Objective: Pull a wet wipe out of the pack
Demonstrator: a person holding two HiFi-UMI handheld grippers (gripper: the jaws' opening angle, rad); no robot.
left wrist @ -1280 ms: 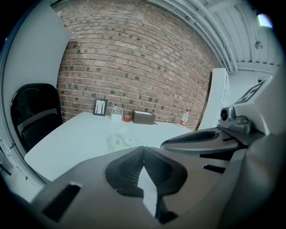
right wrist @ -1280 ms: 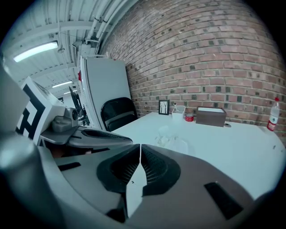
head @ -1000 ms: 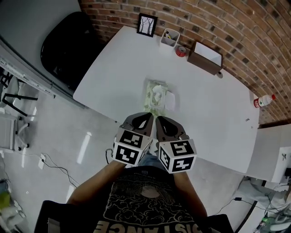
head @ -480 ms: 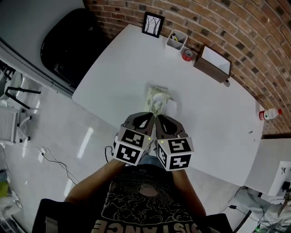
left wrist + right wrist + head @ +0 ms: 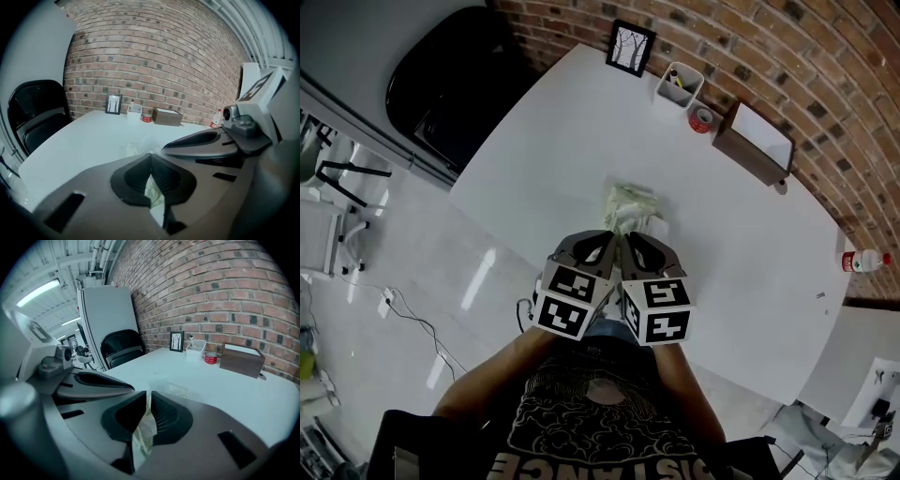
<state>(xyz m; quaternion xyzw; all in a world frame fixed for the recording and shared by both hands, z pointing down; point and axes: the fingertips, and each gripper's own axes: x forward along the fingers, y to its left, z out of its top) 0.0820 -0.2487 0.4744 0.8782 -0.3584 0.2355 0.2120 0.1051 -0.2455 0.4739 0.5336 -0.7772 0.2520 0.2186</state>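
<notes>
Pale green wet-wipe pack [image 5: 630,202]: laid on the white table [image 5: 581,122], by its near edge.
Left gripper [image 5: 150,158]: fingers pressed together on a pale wet wipe [image 5: 154,191].
Right gripper [image 5: 146,397]: fingers clamped on the wet wipe too.

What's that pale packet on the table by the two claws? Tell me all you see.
The pack is a soft, pale greenish, crinkled pouch lying flat on the white table. A white flap sits by its right side. Its near end runs under the left gripper and right gripper, whose jaws each pinch pale material; wrapper or wipe, I cannot tell.
</notes>
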